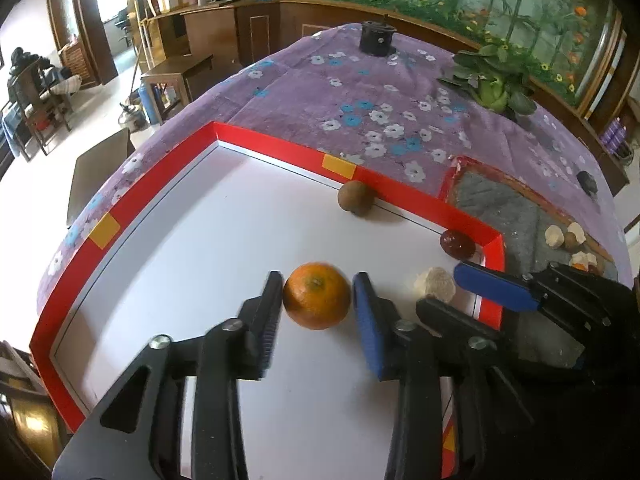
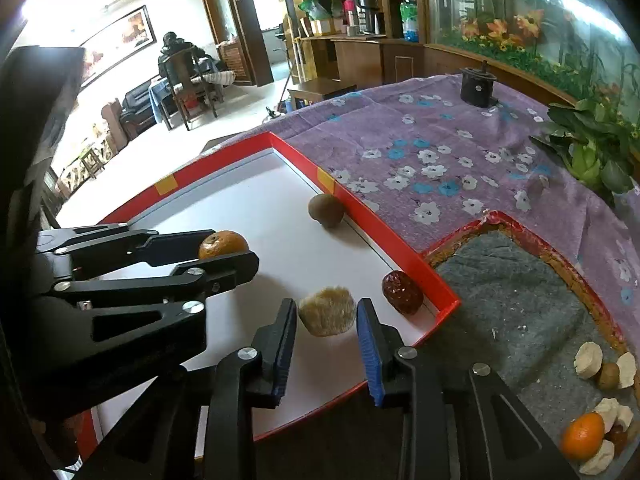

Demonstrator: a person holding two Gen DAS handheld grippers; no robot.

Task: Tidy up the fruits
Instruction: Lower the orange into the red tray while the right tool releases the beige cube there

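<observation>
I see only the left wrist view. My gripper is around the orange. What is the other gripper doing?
Observer: The right gripper is open, with the pale fuzzy fruit between its fingers on the white tray.
Operator: Is anything collected in the grey-lined tray already?
Observer: Yes. Near the corner of the grey-lined tray lies a second orange among pale pieces.
Operator: Is my left gripper touching its orange?
Observer: From the right wrist view I cannot tell; the left gripper partly hides the orange.
</observation>
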